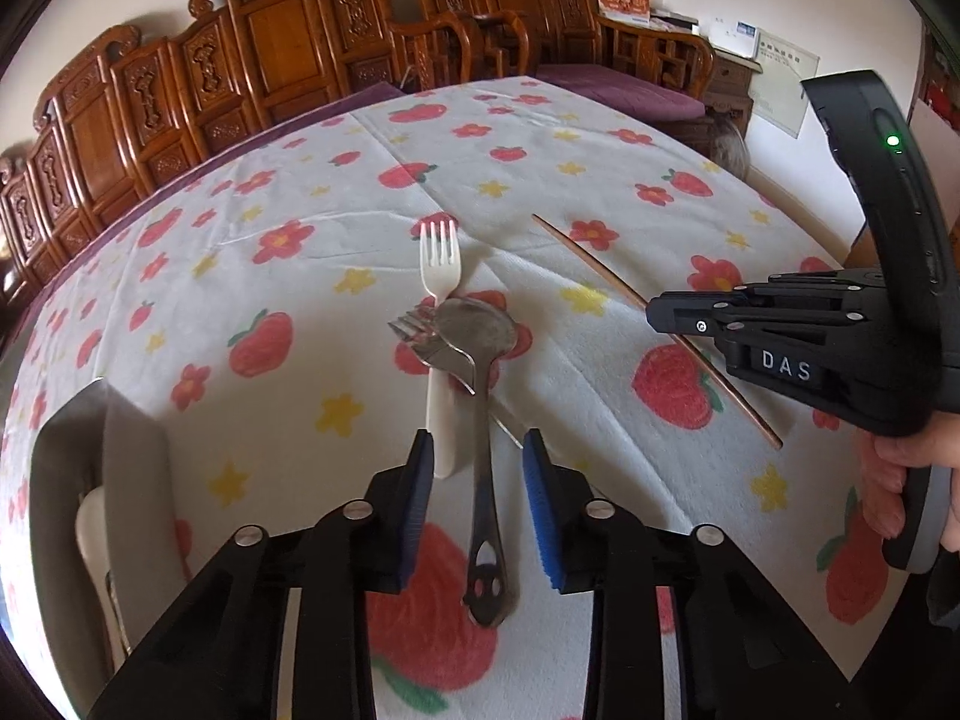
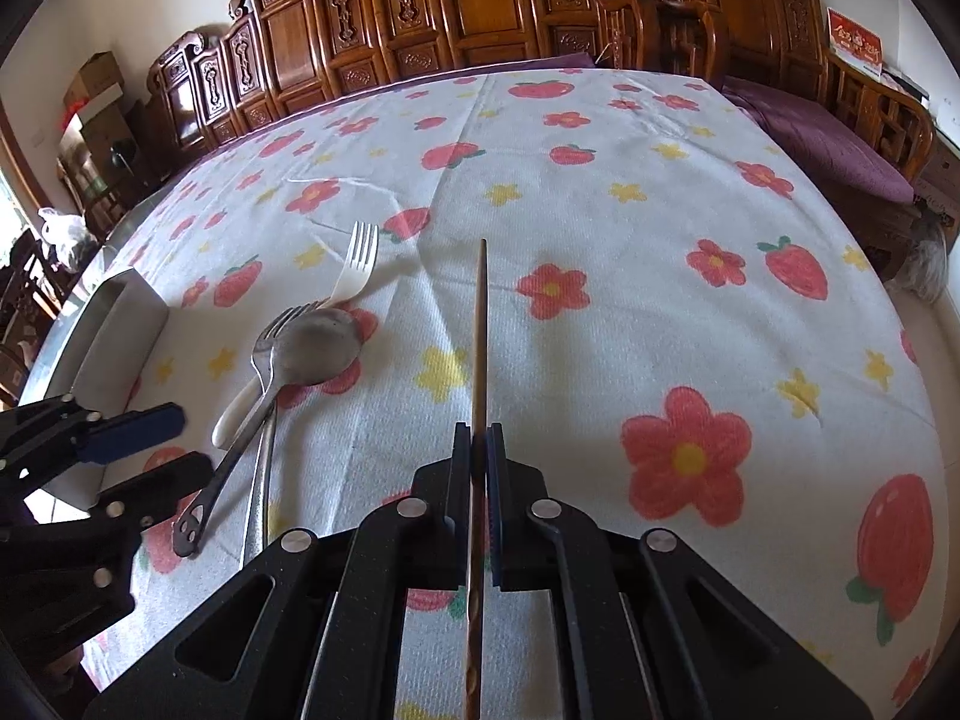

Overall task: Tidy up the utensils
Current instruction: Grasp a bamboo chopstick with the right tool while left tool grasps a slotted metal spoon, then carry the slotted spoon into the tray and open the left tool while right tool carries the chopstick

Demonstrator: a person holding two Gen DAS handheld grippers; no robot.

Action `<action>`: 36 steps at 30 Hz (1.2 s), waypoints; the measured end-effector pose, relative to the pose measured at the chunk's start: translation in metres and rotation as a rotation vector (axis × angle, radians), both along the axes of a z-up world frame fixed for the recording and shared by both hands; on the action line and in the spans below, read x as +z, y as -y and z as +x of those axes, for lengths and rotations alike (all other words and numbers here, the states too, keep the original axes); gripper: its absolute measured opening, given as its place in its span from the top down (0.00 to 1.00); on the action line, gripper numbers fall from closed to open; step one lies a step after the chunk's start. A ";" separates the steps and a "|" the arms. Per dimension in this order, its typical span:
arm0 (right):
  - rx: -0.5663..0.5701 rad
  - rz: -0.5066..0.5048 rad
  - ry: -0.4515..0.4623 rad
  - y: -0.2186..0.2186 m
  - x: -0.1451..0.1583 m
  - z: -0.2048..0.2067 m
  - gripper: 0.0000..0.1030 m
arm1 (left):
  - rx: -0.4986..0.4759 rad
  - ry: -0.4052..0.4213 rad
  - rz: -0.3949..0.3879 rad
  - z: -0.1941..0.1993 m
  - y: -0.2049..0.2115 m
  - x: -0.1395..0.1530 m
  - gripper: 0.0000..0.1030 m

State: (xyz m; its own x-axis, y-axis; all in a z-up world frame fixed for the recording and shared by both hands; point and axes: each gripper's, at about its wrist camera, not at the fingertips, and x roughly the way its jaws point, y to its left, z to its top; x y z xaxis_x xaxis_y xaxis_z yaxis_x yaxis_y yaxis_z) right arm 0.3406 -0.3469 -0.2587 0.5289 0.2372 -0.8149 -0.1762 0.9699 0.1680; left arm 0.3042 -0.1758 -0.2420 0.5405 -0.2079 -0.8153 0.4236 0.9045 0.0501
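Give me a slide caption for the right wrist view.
Right gripper clamps a wooden chopstick above the strawberry-print tablecloth.

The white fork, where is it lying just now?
The white fork lies mid-table on the tablecloth, its handle under the spoon and metal fork, left of the chopstick.

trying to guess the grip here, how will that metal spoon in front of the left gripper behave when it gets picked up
The metal spoon looks rigid, so it likely won't flex. Its polished handle is narrow and may slip or pivot between the left gripper's pads, bowl end sagging. Its bowl overlaps the metal fork and white plastic fork, so lifting may drag them.
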 end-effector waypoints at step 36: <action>0.059 0.030 0.028 -0.017 0.008 -0.004 0.94 | 0.030 -0.026 0.007 0.010 -0.001 0.004 0.95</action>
